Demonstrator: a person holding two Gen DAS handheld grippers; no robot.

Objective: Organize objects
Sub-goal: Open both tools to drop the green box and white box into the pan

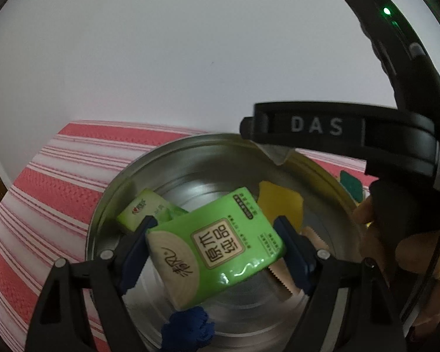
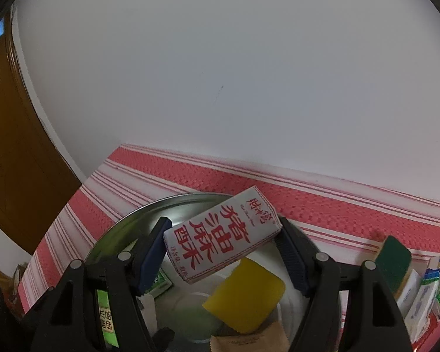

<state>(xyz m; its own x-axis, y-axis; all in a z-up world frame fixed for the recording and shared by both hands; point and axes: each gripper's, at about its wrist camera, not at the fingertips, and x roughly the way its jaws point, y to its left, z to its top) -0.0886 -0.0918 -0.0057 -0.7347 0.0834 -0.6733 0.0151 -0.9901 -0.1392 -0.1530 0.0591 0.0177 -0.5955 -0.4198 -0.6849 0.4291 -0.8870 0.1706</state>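
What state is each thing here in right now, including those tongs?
Left tongs: clamped on the green tissue pack.
Green tissue pack: held tilted above the metal bowl.
Right tongs: clamped on the white box.
White box: held tilted over the bowl.
Metal bowl: upright on the striped cloth, already holding items.
Yellow packet: lying inside the bowl.
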